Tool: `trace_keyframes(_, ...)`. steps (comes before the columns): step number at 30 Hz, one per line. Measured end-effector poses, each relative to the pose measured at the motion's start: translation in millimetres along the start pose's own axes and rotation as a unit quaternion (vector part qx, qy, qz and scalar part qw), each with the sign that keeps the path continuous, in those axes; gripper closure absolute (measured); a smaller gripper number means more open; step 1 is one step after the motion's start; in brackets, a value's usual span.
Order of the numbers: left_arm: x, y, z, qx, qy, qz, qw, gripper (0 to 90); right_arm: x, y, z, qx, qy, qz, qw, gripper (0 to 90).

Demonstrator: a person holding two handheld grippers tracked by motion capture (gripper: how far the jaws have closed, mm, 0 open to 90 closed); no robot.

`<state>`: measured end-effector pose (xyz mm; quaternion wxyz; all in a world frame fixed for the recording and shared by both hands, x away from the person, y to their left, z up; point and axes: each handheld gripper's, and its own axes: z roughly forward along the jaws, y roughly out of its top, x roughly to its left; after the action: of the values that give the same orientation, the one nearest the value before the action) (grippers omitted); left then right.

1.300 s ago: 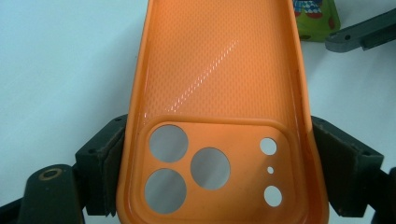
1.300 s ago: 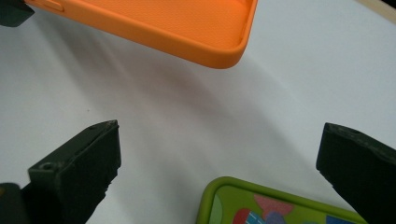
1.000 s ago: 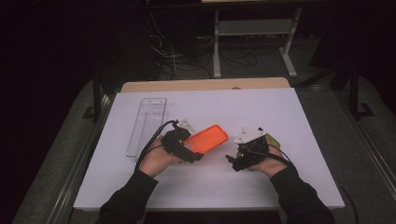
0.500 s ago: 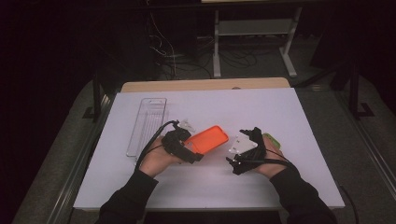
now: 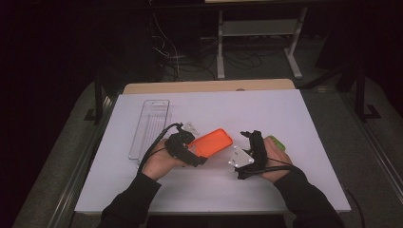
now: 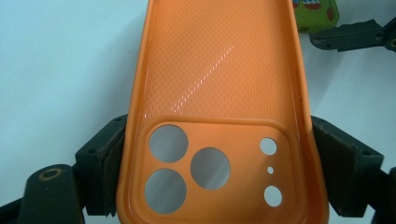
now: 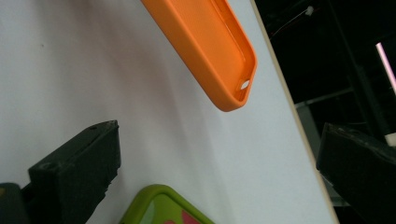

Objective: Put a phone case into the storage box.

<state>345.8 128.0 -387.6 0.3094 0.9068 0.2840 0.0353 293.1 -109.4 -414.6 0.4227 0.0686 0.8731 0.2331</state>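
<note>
We are holding the orange case (image 5: 213,142) in the left tool (image 5: 197,153), clamped across its camera end, its long axis pointing far and right above the tabletop (image 5: 294,114). Our right tool (image 5: 250,137), standing apart and empty, is waiting just right of the case's free end.

Both forearms come in from the near edge, dark sleeves to the wrists. The left gripper (image 5: 186,151) lies low in its hand, jaws pointing toward the right gripper (image 5: 252,151) and clamped on what sits between them (both pads pressing its sides). The right gripper stands tilted up on edge, jaws spread wide with nothing between them.
</note>
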Motion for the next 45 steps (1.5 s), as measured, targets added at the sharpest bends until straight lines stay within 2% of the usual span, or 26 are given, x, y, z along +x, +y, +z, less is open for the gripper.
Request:
trace_keyframes(3,0.3,0.0,0.2,0.002,0.0,0.001,1.0,15.9,2.8,2.1,-0.1,-0.006,-0.014,-0.034,0.9993,0.0)
trace_keyframes(6,-0.8,-0.3,0.6,-0.001,-0.004,-0.008,1.0,16.0,6.0,3.5,-0.6,-0.001,-0.025,-0.045,0.9987,0.0)
trace_keyframes(9,0.6,-0.3,0.1,0.005,-0.003,0.0,1.0,16.0,8.4,4.3,0.0,-0.001,-0.033,-0.06,0.9977,0.0)
trace_keyframes(10,2.1,-0.2,-0.9,0.014,-0.003,0.011,0.9998,16.0,9.7,5.0,0.4,0.003,-0.04,-0.077,0.9962,0.0)
trace_keyframes(12,2.1,-0.2,-1.0,0.015,-0.003,0.012,0.9998,16.0,10.1,5.3,0.7,0.003,-0.044,-0.082,0.9956,0.0)
trace_keyframes(13,1.8,-0.2,-0.5,0.013,-0.003,0.009,0.9999,16.0,11.0,5.8,1.2,0.001,-0.053,-0.094,0.9942,0.0)
trace_keyframes(16,1.2,-0.2,-0.2,0.01,-0.004,0.005,0.9999,16.0,13.1,6.6,1.6,-0.003,-0.063,-0.098,0.9932,0.0)
trace_keyframes(17,0.7,-0.2,0.3,0.007,-0.004,0.001,1.0,16.0,13.6,7.3,1.5,-0.001,-0.067,-0.113,0.9913,0.0)
trace_keyframes(19,1.1,0.1,0.1,0.009,-0.005,0.005,0.9999,16.0,15.7,8.1,2.5,-0.005,-0.068,-0.106,0.992,0.0)
trace_keyframes(23,1.4,0.3,-0.1,0.011,-0.012,0.008,0.9998,16.0,17.2,10.2,3.2,-0.005,-0.07,-0.112,0.9912,0.0)
trace_keyframes(29,2.4,0.8,-1.0,0.015,-0.01,0.019,0.9997,16.0,18.6,15.9,4.9,-0.013,-0.086,-0.125,0.9884,5.5)
trace_keyframes(33,2.0,0.9,-1.3,0.014,-0.014,0.013,0.9997,15.9,20.3,20.8,6.5,-0.018,-0.099,-0.133,0.9861,10.0)
trace_keyframes(34,0.9,0.8,-0.8,0.008,-0.014,0.006,0.9998,15.9,18.4,22.9,8.3,-0.025,-0.105,-0.155,0.982,12.9)
trace_keyframes(36,1.0,0.9,-1.7,0.006,-0.012,0.007,0.9999,16.0,18.5,25.4,7.9,-0.018,-0.103,-0.159,0.9817,14.3)
trace_keyframes(37,-0.5,1.0,-1.4,-0.002,-0.011,-0.002,0.9999,16.0,18.5,26.2,8.5,-0.02,-0.107,-0.162,0.9808,16.3)
trace_keyframes(38,-0.5,1.0,-1.4,-0.002,-0.011,-0.002,0.9999,16.0,18.5,26.2,8.5,-0.02,-0.107,-0.162,0.9808,16.3)
trace_keyframes(39,0.0,1.2,-1.6,-0.002,-0.01,0.001,0.9999,15.9,19.4,27.9,9.2,-0.022,-0.108,-0.169,0.9794,20.9)
trace_keyframes(44,-0.6,1.2,-1.4,-0.003,-0.011,-0.002,0.9999,16.0,23.5,31.4,12.6,-0.031,-0.11,-0.184,0.9763,27.5)
trace_keyframes(45,-0.9,1.3,-1.4,-0.004,-0.012,-0.003,0.9999,15.9,26.1,33.2,14.4,-0.025,-0.098,-0.2,0.9746,31.3)
